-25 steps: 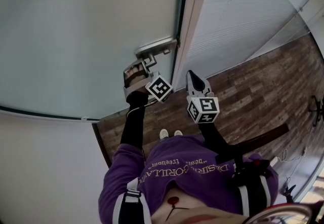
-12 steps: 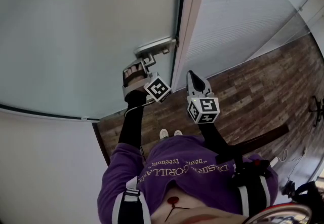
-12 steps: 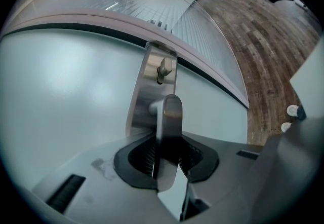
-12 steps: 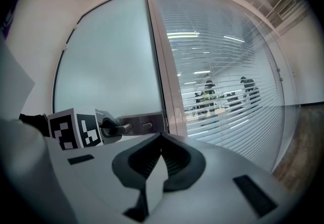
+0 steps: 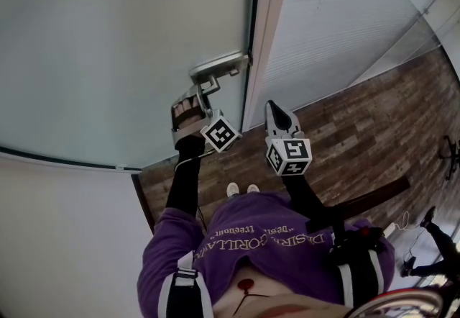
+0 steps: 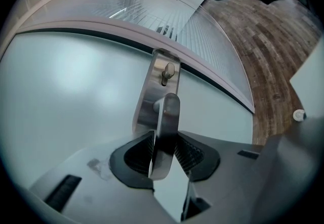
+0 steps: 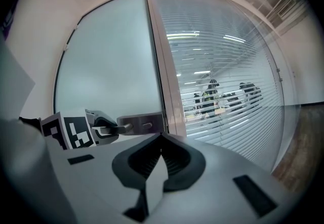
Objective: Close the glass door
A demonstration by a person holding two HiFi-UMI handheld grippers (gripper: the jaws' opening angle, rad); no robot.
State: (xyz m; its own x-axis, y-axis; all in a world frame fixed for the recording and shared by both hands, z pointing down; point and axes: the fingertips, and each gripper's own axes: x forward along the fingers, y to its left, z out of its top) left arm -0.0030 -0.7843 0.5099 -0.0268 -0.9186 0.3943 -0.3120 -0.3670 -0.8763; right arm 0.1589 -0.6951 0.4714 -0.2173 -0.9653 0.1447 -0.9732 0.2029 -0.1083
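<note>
— Where's the glass door [image 5: 122, 36]?
— Its handle edge sits just beside the white frame [image 5: 272, 21].
— And the left gripper [image 5: 206, 86]?
— Its jaws sit either side of the metal lever handle [image 6: 169, 111]. They have just been opening, and a gap shows on one side.
— The right gripper [image 5: 273, 106]?
— Near the frame, jaws together, holding nothing.

From where I stand, the frosted glass door [image 5: 122, 43] blocks everything ahead of the left gripper [image 5: 202, 89]. Its jaws have just been opening around the lever handle [image 6: 164, 132], with a sliver of room at the lever's right side. The door frame [image 5: 267, 36] and slatted glass wall [image 5: 345, 14] bar the closed, empty right gripper [image 5: 272, 105]. There is free air between the grippers and over the wood floor [image 5: 359, 129].
</note>
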